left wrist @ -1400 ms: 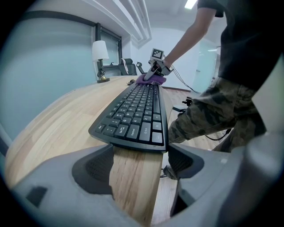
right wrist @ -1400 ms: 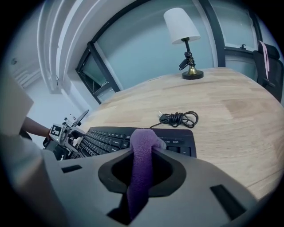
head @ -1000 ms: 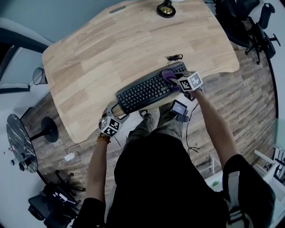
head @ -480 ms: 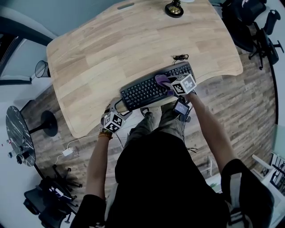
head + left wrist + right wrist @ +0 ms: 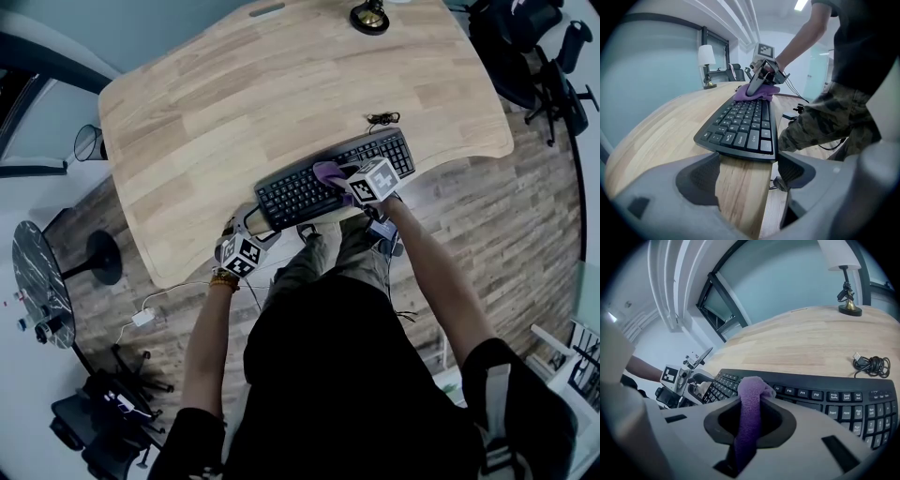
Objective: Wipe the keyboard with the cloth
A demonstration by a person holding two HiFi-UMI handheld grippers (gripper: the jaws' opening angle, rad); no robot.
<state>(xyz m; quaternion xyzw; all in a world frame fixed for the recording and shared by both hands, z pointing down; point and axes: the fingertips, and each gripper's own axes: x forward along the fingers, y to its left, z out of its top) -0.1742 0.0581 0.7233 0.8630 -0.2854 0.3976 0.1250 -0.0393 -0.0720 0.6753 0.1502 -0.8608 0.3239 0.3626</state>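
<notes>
A black keyboard (image 5: pixel 300 187) lies near the front edge of the wooden desk (image 5: pixel 234 103). My right gripper (image 5: pixel 345 183) is shut on a purple cloth (image 5: pixel 330 174) and presses it on the keys right of the keyboard's middle. In the right gripper view the cloth (image 5: pixel 749 413) hangs between the jaws over the function-key row of the keyboard (image 5: pixel 825 399). My left gripper (image 5: pixel 251 225) sits at the keyboard's left end by the desk edge. In the left gripper view the left gripper (image 5: pixel 745 171) is open, with the desk edge and the keyboard (image 5: pixel 743 126) corner in the gap.
A coiled black cable (image 5: pixel 382 120) lies just behind the keyboard's right end. A small lamp (image 5: pixel 369 16) stands at the desk's far edge. Office chairs (image 5: pixel 525 47) stand off the desk's right side. A small screen device (image 5: pixel 382 231) sits below the desk edge by the person's legs.
My right gripper has slid the purple cloth leftward along the keyboard, from its right end toward the middle. The left gripper has stayed at the left end.
</notes>
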